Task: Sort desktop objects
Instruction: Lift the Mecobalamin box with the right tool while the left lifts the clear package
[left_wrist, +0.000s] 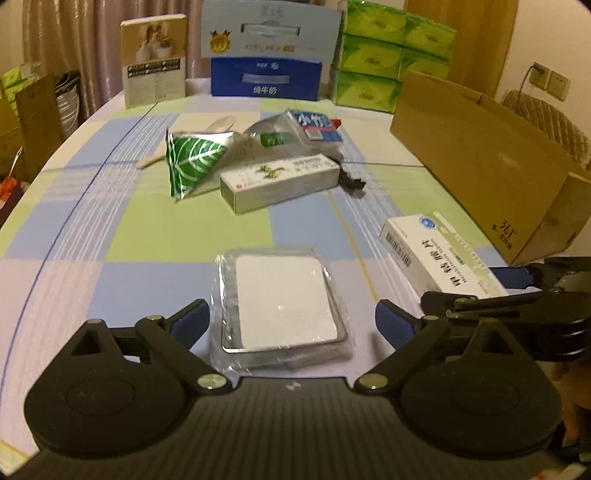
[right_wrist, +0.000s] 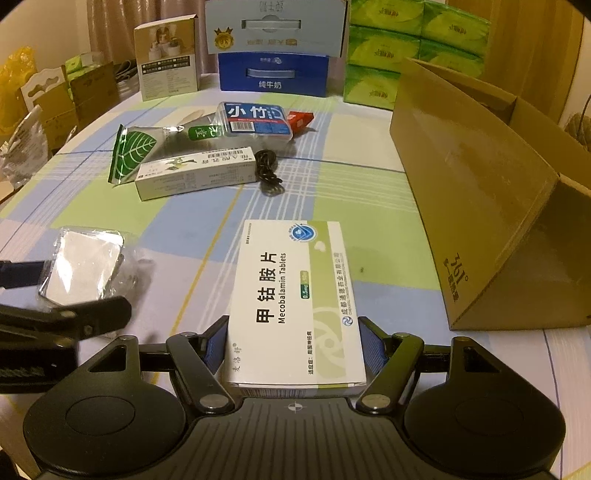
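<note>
The left gripper (left_wrist: 291, 321) stands wide open around a plastic-wrapped mirror (left_wrist: 284, 302) lying on the checked tablecloth (left_wrist: 155, 229) — its pads clear of the wrap. The right gripper (right_wrist: 293, 341) clamps a white tablet box (right_wrist: 295, 299) — beside it, to the right, a cardboard box (right_wrist: 480, 206).

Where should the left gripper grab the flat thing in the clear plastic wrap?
Probably by its two long side edges, coming down from the near end. The wrapped pack lies flat between the open left gripper, lengthwise along the fingers, so its narrow width fits the gap.
</note>
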